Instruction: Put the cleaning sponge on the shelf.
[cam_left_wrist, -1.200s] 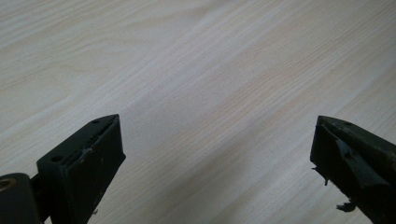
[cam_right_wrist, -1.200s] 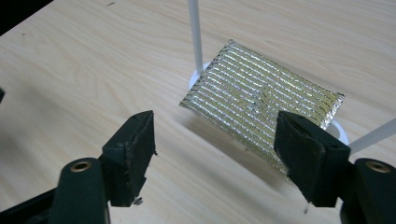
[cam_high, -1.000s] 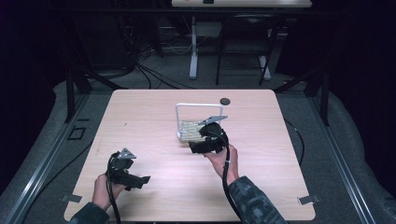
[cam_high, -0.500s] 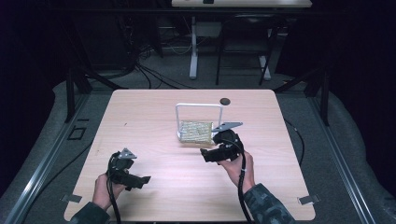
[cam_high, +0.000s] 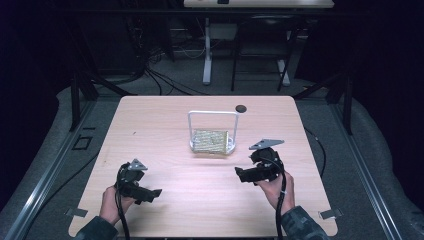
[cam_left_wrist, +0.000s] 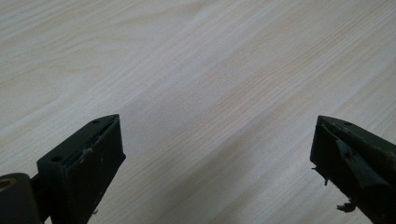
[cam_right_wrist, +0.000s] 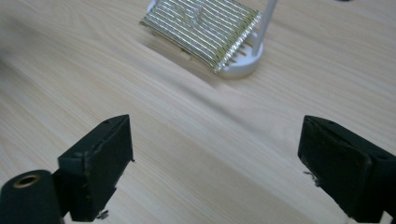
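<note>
both grippers empty, pad parked in the rack

high view: one wooden table (cam_high: 165, 125), one white rack (cam_high: 212, 129) mid-table with one gold-striped pad (cam_high: 210, 140) lying on its base, one dark disc (cam_high: 241, 108) behind it. left gripper (cam_high: 145, 190) near the front edge, well apart from the rack; right gripper (cam_high: 244, 174) near the rack's front right.

left gripper view: jaws wide, nothing between them, bare wood.

right gripper view: jaws wide, empty; pad and rack ahead. risk: rack looks light, a low sweep or one-jaw nudge could shove or tip it and slide the pad off.
</note>
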